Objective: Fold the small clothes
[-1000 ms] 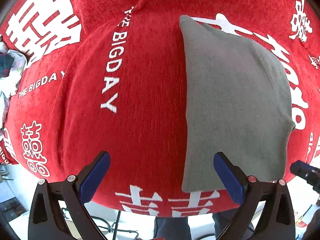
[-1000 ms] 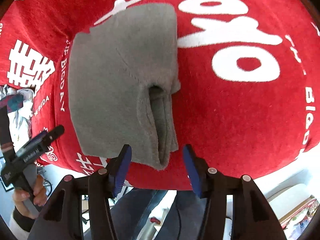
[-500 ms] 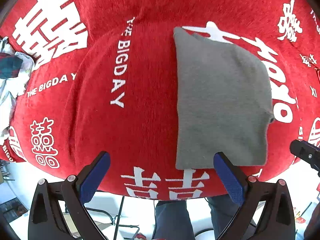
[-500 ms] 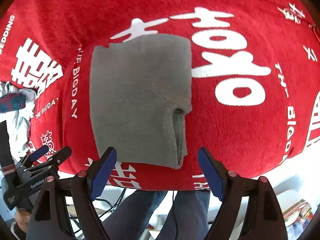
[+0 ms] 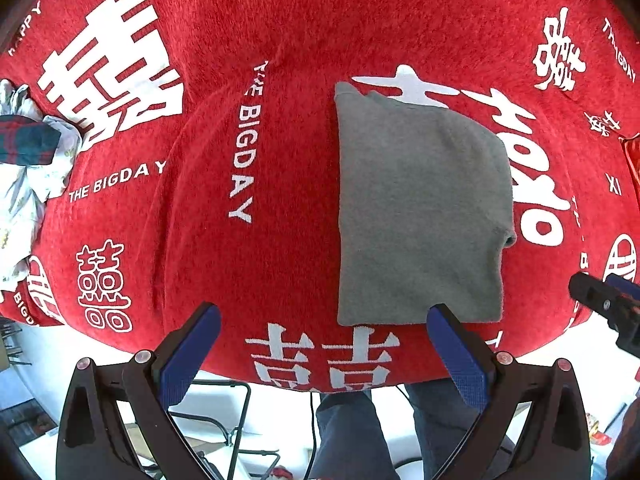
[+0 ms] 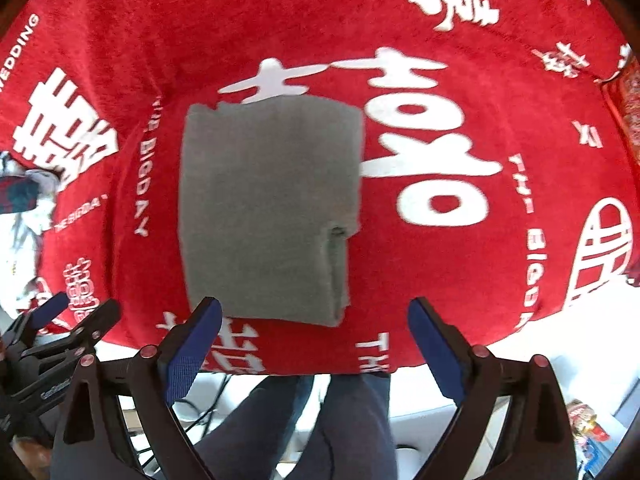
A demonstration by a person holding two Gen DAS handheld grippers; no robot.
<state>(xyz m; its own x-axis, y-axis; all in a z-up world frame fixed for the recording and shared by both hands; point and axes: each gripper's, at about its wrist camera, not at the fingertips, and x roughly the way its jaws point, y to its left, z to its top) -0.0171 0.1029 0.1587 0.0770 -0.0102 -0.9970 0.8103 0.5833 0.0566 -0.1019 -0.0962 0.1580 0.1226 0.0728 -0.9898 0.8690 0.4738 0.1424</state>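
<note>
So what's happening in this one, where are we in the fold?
A person holds tongs in each hand above a table under a red cloth. A grey garment lies folded into a neat rectangle near the table's front edge, held by neither. The left tongs are open and empty; the right tongs are opening with nothing between them. More clothes wait in a heap at the left.

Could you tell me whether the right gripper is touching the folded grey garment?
Apart. In the right wrist view the right gripper hangs above the grey garment, jaws opening with nothing between them; the garment lies flat on the red cloth.
</note>
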